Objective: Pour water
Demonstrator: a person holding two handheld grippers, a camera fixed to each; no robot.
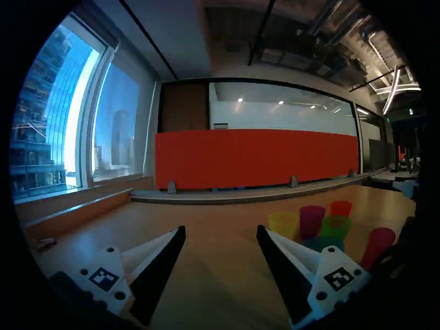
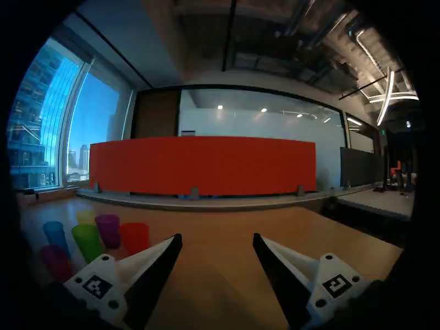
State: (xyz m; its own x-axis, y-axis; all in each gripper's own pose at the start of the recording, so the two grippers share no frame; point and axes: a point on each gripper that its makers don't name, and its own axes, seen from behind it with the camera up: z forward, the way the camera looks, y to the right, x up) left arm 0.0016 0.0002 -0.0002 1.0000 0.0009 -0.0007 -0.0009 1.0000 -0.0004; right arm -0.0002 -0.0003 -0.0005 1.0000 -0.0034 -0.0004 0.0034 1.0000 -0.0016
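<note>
Several coloured plastic cups stand in a cluster on the wooden table [image 1: 220, 264]. In the left gripper view they sit to the right of my fingers: a yellow cup [image 1: 283, 224], a purple cup [image 1: 312, 220], an orange-red cup [image 1: 341, 208], a green cup [image 1: 336, 226], a teal cup [image 1: 322, 242] partly behind my right finger, and a pink cup [image 1: 378, 245]. My left gripper [image 1: 220, 234] is open and holds nothing. In the right gripper view the same cluster lies at the left: blue cup [image 2: 55, 235], green cup [image 2: 87, 241], purple cup [image 2: 108, 229], red cup [image 2: 135, 237]. My right gripper [image 2: 217, 239] is open and empty.
A red divider panel [image 1: 256, 157] runs along the table's far edge. Tall windows [image 1: 60, 126] line the left wall. Other desks [image 2: 379, 201] stand off to the right. Bare tabletop lies ahead of both grippers.
</note>
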